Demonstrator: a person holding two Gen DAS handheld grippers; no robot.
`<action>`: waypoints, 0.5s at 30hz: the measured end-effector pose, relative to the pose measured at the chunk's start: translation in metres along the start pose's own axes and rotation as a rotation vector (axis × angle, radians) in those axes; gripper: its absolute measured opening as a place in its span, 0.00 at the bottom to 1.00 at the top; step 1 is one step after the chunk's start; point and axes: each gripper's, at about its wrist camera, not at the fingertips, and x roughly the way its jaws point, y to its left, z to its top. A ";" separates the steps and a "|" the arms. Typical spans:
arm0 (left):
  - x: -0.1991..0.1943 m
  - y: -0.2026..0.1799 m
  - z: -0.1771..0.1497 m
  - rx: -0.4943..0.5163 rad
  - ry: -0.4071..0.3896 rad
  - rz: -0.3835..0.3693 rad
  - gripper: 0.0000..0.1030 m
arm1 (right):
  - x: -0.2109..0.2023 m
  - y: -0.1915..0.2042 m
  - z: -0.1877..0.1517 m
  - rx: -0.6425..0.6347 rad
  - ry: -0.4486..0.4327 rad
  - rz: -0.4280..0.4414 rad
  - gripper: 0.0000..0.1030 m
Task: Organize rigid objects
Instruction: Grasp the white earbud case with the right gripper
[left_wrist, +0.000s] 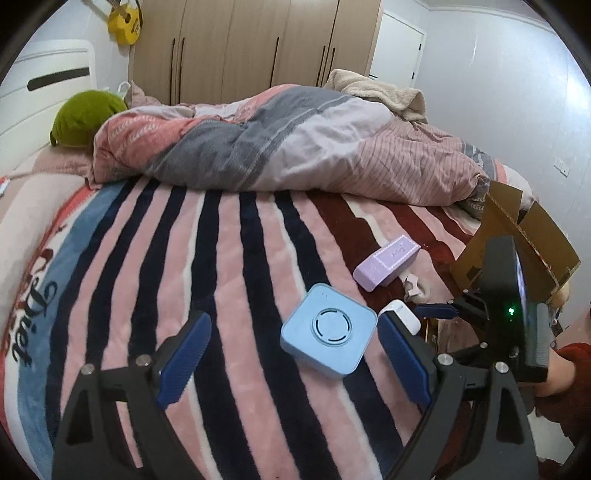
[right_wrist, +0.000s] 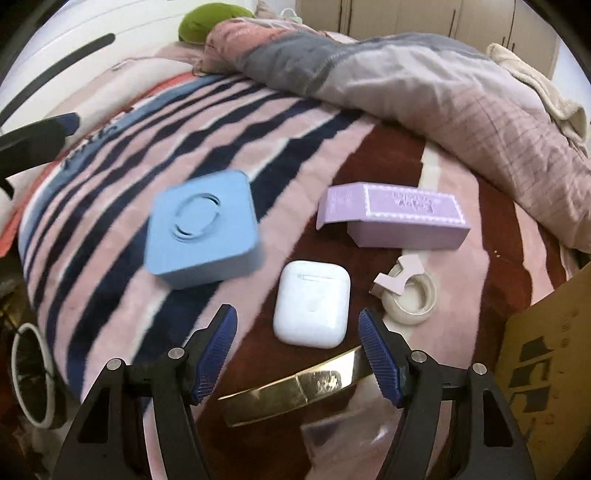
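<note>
On the striped blanket (left_wrist: 229, 280) lies a light blue square box (left_wrist: 328, 330) with a round lid detail, just ahead of my left gripper (left_wrist: 293, 321), between its open fingertips and untouched. A white earbud case (right_wrist: 312, 302) rests between the tips of my right gripper (right_wrist: 297, 315), whose pads stand clear of it. Farther off are a lilac carton (right_wrist: 399, 218) and a small tape dispenser (right_wrist: 410, 291). The blue box (right_wrist: 203, 229) sits left of the case. In the left wrist view the right gripper (left_wrist: 434, 310) hangs beside the white case (left_wrist: 400, 314).
An open cardboard box (left_wrist: 517, 240) stands at the bed's right edge, also (right_wrist: 546, 350). A bunched quilt (left_wrist: 295, 140) and green plush (left_wrist: 85, 118) fill the far side. A gold strip (right_wrist: 295, 387) runs under my right fingers. A person's red sleeve (left_wrist: 569, 369) shows.
</note>
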 end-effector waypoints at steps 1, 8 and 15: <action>0.001 0.000 -0.001 -0.004 0.002 -0.002 0.88 | 0.002 0.000 0.002 -0.003 0.002 -0.006 0.57; 0.003 -0.008 0.001 0.009 0.012 -0.029 0.88 | 0.007 0.001 0.007 -0.032 0.004 -0.037 0.38; -0.004 -0.033 0.015 0.039 0.011 -0.158 0.87 | -0.051 0.014 0.014 -0.073 -0.109 0.063 0.38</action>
